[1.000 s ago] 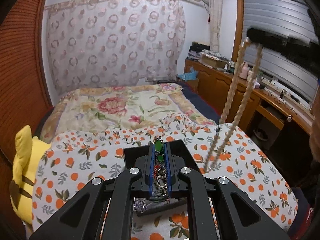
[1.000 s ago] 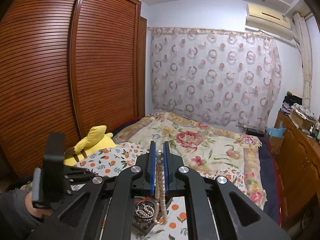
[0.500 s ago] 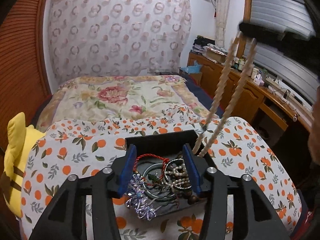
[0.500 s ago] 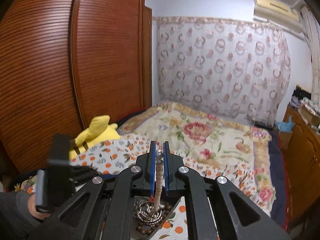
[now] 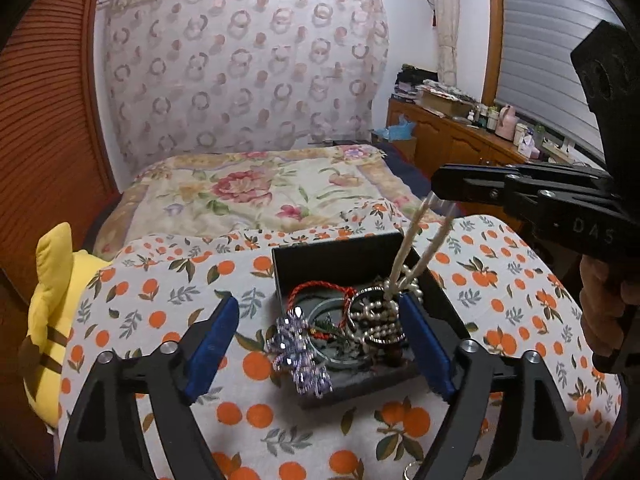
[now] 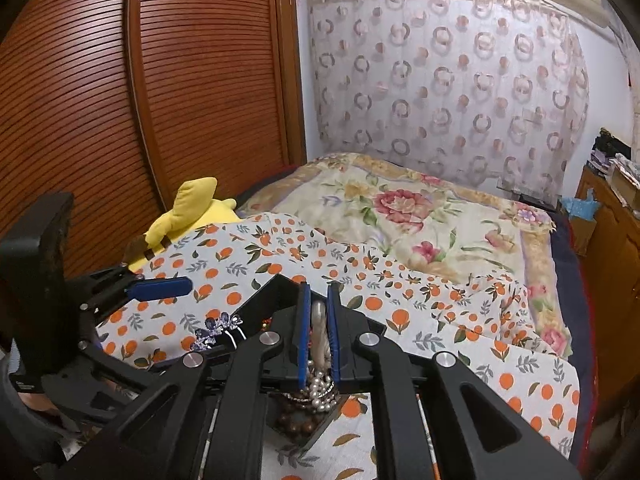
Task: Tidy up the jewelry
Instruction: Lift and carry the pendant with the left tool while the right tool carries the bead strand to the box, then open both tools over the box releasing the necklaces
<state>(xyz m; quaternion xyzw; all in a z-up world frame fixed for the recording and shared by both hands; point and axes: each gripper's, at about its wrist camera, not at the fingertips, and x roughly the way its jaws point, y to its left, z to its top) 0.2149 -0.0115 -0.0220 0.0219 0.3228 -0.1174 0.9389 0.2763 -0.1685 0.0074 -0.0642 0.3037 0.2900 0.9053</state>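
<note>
**Pearl strand hanging into the jewelry box**

The right gripper (image 6: 317,334) is pinching a pearl necklace (image 5: 408,248) between its blue pads (image 6: 305,332), jaws nearly closed on the strand. Seen from the left wrist, the two runs of pearls are hanging down from those jaws into the black jewelry box (image 5: 320,258), their lower end lying on the heap inside.

The left gripper (image 5: 320,344) is standing wide, its blue pads (image 5: 212,344) spread on either side of the box's near end and gripping nothing. Between them, a red cord bracelet (image 5: 320,290), a green bangle (image 5: 326,320) and a tangle of pearl and dark wooden beads (image 5: 378,322) are sitting in the box, while a purple crystal hairpin (image 5: 302,354) is draping over its near left rim. The box is resting on an orange-print cloth (image 5: 160,300).
</note>
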